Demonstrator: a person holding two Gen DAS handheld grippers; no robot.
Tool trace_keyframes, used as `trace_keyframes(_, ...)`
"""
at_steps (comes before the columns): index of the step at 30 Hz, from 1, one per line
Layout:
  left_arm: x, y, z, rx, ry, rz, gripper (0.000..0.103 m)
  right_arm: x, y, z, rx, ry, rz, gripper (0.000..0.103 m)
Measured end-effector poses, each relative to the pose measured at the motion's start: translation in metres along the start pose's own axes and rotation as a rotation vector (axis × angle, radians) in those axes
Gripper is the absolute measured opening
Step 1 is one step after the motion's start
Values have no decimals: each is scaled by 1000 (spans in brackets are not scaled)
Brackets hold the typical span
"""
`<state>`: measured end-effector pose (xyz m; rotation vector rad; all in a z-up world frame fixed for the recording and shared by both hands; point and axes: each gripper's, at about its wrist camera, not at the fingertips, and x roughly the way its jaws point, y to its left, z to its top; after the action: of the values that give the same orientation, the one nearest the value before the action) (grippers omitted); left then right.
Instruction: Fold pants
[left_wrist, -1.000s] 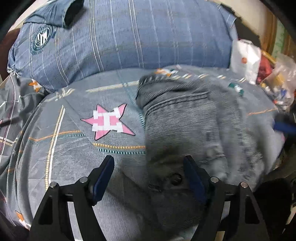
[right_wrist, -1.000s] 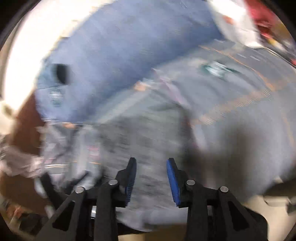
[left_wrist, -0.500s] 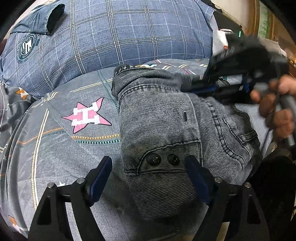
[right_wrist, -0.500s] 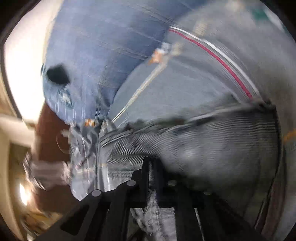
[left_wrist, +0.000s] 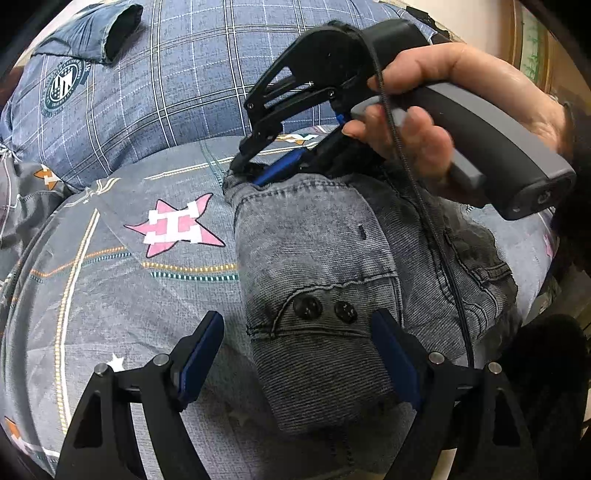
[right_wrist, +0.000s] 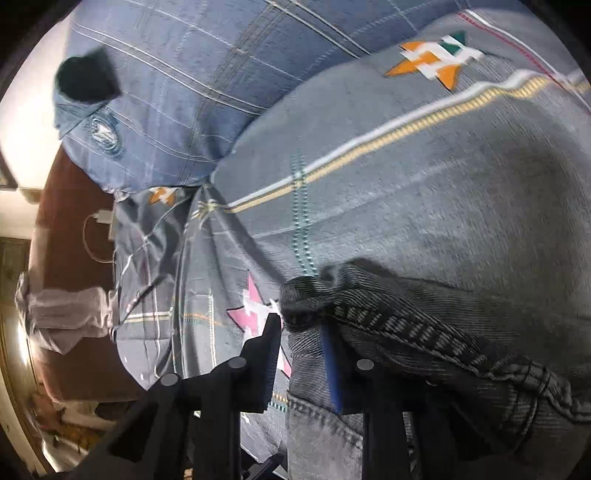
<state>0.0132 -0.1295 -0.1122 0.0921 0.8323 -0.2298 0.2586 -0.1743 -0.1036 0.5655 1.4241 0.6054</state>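
Right gripper, jaws opening, straddles the pants far corner.

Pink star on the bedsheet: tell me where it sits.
In the left wrist view the pink star lies left of the folded grey jeans, below the blue plaid pillow.

One pair of grey denim pants, folded on the bed. Two dark buttons side by side on the pants. One blue plaid pillow bearing one round crest. One pink star on the bed cover in the left wrist view; one orange and green star and one small orange star in the right wrist view. Two grippers: left gripper, right gripper, each with two fingers. One hand. One white charger.
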Motion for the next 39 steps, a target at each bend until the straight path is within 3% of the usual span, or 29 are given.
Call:
trace_keyframes(3,1,3,-1,-14,0,-20,84,-22,16,-7,-66,-31,-21,27)
trace_keyframes(5,-6,11,0,-50,20,-66,84,-39,41,-5,-145,-38,-21,35)
trace_keyframes(6,-10,14,0,-64,24,-84,83,-48,50,-6,-178,-40,-54,48)
trace_keyframes(7,-20,24,-1,-101,4,-116,83,-49,64,-3,-235,-42,-126,60)
trace_keyframes(9,-34,39,-3,-158,-41,-138,83,-40,92,1,-417,-13,-353,64)
trace_keyframes(12,-33,66,-6,-294,-21,-182,83,-13,103,1,-565,115,-567,64)
trace_keyframes(14,-18,75,-6,-348,30,-202,82,3,98,1,-612,205,-640,64)
trace_keyframes(17,2,71,-7,-363,96,-263,82,33,97,-1,-654,326,-673,62)
trace_keyframes(18,6,69,-8,-357,108,-266,82,43,94,-1,-653,361,-697,44)
trace_keyframes(19,7,66,-7,-342,102,-252,80,46,90,2,-640,367,-717,35)
trace_keyframes(21,5,58,-6,-307,104,-284,56,43,85,9,-596,339,-700,26)
trace_keyframes(22,4,53,-5,-290,103,-276,51,39,82,13,-570,317,-689,21)
trace_keyframes(26,1,48,-6,-263,86,-255,49,19,63,28,-438,176,-625,17)
trace_keyframes(29,-2,45,-8,-259,83,-248,48,15,47,34,-357,125,-582,17)
trace_keyframes(33,-6,40,-7,-252,78,-238,48,5,40,34,-313,77,-548,18)
trace_keyframes(37,-11,37,-12,-254,72,-236,49,-37,40,25,-270,-46,-492,24)
trace_keyframes(39,-10,40,-12,-260,71,-236,50,-49,47,19,-289,-66,-466,24)
